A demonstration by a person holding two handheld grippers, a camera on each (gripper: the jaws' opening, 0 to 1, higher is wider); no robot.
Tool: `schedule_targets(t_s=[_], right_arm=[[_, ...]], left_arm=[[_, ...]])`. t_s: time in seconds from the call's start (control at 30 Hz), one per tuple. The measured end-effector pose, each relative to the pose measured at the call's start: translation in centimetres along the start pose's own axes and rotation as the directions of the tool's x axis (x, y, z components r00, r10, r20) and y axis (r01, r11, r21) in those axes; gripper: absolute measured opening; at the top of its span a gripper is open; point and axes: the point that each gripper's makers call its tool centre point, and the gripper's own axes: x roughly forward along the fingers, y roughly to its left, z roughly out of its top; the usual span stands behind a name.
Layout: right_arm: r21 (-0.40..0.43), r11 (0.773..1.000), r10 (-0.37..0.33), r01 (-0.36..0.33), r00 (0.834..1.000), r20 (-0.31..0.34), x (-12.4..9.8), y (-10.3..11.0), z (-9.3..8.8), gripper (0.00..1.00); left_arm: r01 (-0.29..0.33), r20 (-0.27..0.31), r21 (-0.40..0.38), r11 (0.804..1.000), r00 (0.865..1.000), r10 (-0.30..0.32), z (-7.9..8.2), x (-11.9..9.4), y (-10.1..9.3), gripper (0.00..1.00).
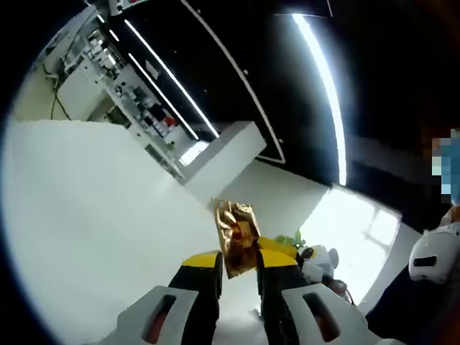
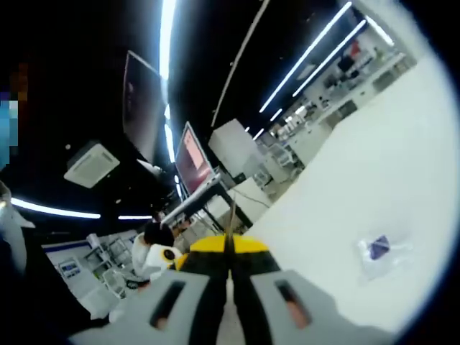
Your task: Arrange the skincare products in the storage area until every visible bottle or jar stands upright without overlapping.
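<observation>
My left gripper (image 1: pixel 239 267) is shut on a crinkled gold foil sachet (image 1: pixel 236 236), which sticks up between its yellow-tipped fingers (image 1: pixel 201 262) against a white surface (image 1: pixel 86 230). My right gripper (image 2: pixel 230 248) has its jaws pressed together on a thin brownish sliver (image 2: pixel 231 215) that rises edge-on from between the tips; what it is cannot be told. A small clear packet with a blue label (image 2: pixel 377 250) lies on the white surface (image 2: pixel 374 172) to the right of that gripper.
A white block (image 1: pixel 226 147) stands beyond the sachet. Green leaves and white objects (image 1: pixel 309 255) sit lower right, beside a person's white sleeve (image 1: pixel 435 253). Monitors (image 2: pixel 192 159) and shelving (image 2: pixel 338 79) line the background under ceiling light strips.
</observation>
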Motion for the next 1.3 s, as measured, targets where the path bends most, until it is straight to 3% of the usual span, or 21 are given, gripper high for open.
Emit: schedule_targets(t_s=[0.23, 0.33, 0.43, 0.5, 0.7, 0.87, 1.17, 1.3], right_arm=[[0.095, 0.995, -0.010, 0.001, 0.995, 0.099, -1.4, 0.7, 0.0, 0.00], [0.114, 0.993, -0.048, 0.030, 0.986, 0.159, -2.3, 0.7, 0.2, 0.00], [0.075, 0.995, -0.077, 0.062, 0.972, 0.221, -3.6, 0.9, 1.0, 0.00], [0.053, 0.995, -0.098, 0.088, 0.963, 0.250, -4.2, 0.9, 1.5, 0.00], [0.065, 0.994, -0.102, 0.087, 0.954, 0.283, -5.1, 1.2, 1.7, 0.00], [0.037, 0.995, -0.096, 0.089, 0.961, 0.259, -5.4, 1.6, 0.8, 0.00], [-0.027, 0.997, -0.071, 0.078, 0.980, 0.186, -5.7, 2.3, -0.7, 0.00], [-0.130, 0.988, -0.073, 0.089, 0.989, 0.125, -6.4, 2.7, -1.2, 0.00]], left_arm=[[0.008, 0.037, -0.069, 0.998, 0.999, -0.005, -0.7, 0.2, -1.2, 0.13], [0.008, 0.056, -0.094, 0.996, 0.998, -0.003, -1.2, 0.5, -1.8, 0.09], [0.027, 0.088, -0.134, 0.991, 0.996, -0.016, -1.7, 0.9, -2.4, 0.07], [0.038, 0.073, -0.149, 0.988, 0.997, -0.027, -2.2, 1.3, -2.9, 0.07], [0.057, 0.079, -0.153, 0.987, 0.996, -0.045, -2.8, 2.0, -4.3, 0.04], [0.055, 0.112, -0.127, 0.990, 0.993, -0.041, -2.2, 1.5, -4.6, 0.00], [0.061, 0.118, -0.144, 0.988, 0.992, -0.044, -2.4, 0.6, -4.3, 0.00], [0.080, 0.103, -0.150, 0.985, 0.993, -0.065, -2.5, 0.6, -4.8, 0.00]])
